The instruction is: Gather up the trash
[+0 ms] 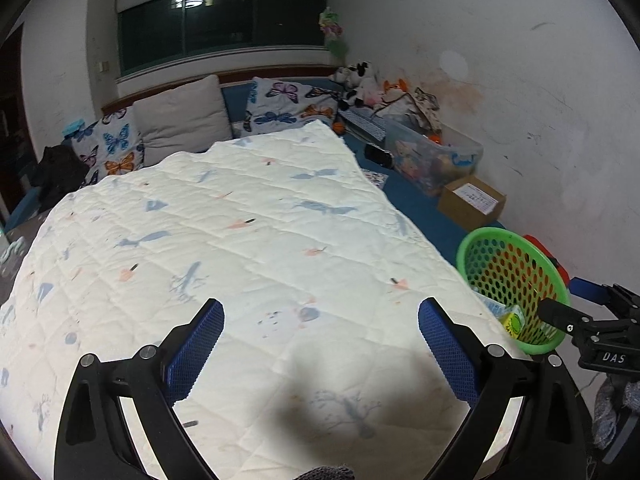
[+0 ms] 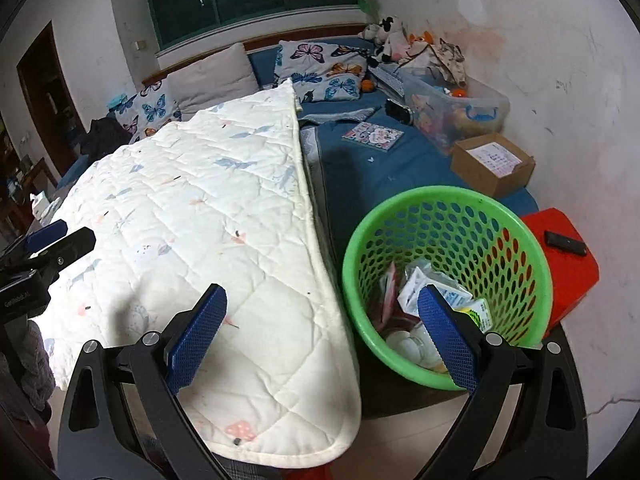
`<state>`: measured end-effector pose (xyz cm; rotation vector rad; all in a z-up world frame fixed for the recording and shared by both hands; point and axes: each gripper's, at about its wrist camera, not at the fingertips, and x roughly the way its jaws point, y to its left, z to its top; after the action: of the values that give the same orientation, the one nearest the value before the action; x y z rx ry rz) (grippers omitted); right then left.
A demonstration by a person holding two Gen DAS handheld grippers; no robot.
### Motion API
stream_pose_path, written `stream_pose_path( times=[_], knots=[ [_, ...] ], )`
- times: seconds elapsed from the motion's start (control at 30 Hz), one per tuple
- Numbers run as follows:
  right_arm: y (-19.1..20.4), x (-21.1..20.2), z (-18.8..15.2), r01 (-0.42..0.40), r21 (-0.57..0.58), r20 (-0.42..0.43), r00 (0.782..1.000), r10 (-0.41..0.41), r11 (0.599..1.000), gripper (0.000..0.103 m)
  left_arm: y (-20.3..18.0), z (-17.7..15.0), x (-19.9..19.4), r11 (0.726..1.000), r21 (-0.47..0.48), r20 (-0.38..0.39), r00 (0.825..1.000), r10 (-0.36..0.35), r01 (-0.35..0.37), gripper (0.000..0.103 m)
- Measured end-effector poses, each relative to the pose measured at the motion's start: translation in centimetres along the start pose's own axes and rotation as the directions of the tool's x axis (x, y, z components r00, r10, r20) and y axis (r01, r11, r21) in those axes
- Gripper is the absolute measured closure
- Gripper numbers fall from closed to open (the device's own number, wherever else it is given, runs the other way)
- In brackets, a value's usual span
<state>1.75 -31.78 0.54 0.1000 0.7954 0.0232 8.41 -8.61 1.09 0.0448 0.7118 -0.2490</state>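
Observation:
A green perforated basket stands on the floor at the bed's right side. It holds the trash: white cartons, wrappers and a yellow-green packet. My right gripper is open, its right finger over the basket's near rim and its left finger over the quilt; nothing lies between the pads. My left gripper is wide open above the white quilt, also with nothing in it. The basket and the right gripper show at the right of the left wrist view. The left gripper shows at the far left of the right wrist view.
The quilt covers most of the blue-sheeted bed. A booklet, a cardboard box and a clear toy bin sit along the right wall. A red stool with a black remote stands behind the basket.

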Motion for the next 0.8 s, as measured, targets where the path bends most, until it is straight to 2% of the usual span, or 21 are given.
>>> stream_pose_path(
  times=[0.27, 0.8],
  knots=[
    [1.6, -0.1, 0.1, -0.005, -0.023, 0.009, 1.0, 0.005, 1.0, 0.007, 1.9, -1.2, -0.8, 0.999, -0.03, -0.004, 0.999, 0.033, -0.033, 0.008],
    [3.9, -0.3, 0.2, -0.02, -0.052, 0.024, 0.999, 0.022, 0.998, 0.005, 3.9, -1.8, -2.1, 0.996, -0.072, 0.013, 0.999, 0.053, -0.052, 0.008]
  ],
)
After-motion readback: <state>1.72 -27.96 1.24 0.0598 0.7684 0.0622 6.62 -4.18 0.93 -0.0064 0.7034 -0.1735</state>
